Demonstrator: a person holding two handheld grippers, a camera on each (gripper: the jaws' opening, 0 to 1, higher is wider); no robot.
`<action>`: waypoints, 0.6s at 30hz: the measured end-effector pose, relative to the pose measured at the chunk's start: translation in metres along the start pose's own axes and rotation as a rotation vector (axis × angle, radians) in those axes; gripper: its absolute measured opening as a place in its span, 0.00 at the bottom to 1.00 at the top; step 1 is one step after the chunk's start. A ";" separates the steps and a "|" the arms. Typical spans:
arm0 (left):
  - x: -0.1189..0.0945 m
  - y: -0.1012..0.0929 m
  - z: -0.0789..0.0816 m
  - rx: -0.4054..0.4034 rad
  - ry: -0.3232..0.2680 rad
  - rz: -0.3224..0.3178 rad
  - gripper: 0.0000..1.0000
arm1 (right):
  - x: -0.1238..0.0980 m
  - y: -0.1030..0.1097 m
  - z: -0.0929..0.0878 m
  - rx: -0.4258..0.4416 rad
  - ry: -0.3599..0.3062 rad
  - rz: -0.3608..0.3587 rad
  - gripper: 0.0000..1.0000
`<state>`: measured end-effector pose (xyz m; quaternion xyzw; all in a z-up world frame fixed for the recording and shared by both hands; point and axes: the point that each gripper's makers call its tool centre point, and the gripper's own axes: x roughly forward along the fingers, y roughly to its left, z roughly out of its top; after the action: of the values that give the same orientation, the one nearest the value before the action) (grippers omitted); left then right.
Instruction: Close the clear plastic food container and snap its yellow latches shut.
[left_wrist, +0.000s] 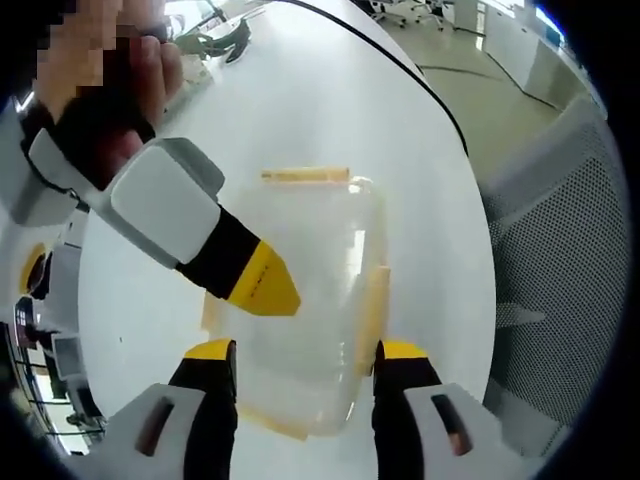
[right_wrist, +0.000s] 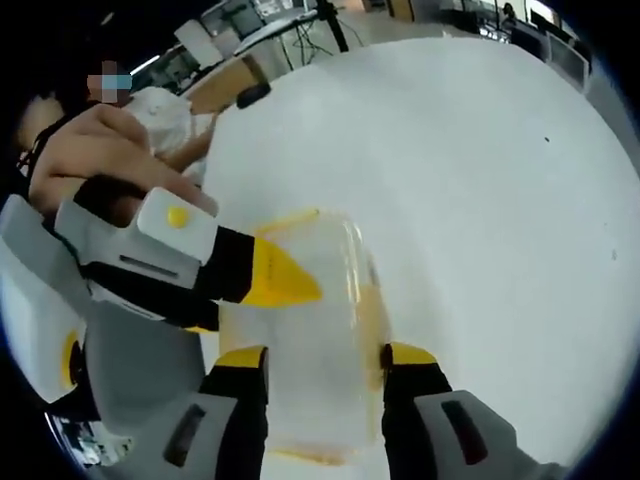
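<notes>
Item: clear plastic food container (left_wrist: 305, 300), rectangular, lid lying on it. It rests flat on the white desk (left_wrist: 320, 100), near the desk's curved edge, beyond which an office chair (left_wrist: 560, 250) with a mesh back stands on the floor.

Yellow latches: one latch (left_wrist: 305, 175) along the container's far short side; one latch (left_wrist: 372, 305) along the long side toward the chair. Whether either is snapped down cannot be told.

Left gripper (left_wrist: 305, 372): black fingers with yellow tips, set apart, one tip on each side of the container's near end; contact with the walls cannot be told. In the right gripper view it enters from the left, its yellow tip over the lid.

Right gripper (right_wrist: 325, 372): fingers apart, straddling the near end of the container (right_wrist: 310, 340), not clamped on it. In the left gripper view it comes in from the upper left, held by a person's hand (left_wrist: 100, 80), its yellow tip on or just above the lid.

Background: further desks and office equipment, blurred.
</notes>
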<state>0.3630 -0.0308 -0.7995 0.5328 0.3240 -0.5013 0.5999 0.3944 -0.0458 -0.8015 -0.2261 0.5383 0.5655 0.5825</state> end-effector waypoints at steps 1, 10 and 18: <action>0.000 -0.002 -0.001 -0.029 0.005 0.004 0.53 | 0.001 -0.001 0.002 0.003 -0.016 -0.002 0.42; -0.001 0.000 0.000 -0.014 0.013 0.014 0.52 | 0.001 -0.001 0.003 0.016 -0.012 -0.008 0.42; 0.001 0.002 -0.002 -0.016 0.028 0.015 0.53 | 0.001 0.000 0.003 0.007 -0.008 -0.005 0.43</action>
<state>0.3649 -0.0293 -0.8003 0.5373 0.3322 -0.4865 0.6035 0.3955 -0.0433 -0.8016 -0.2233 0.5371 0.5632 0.5869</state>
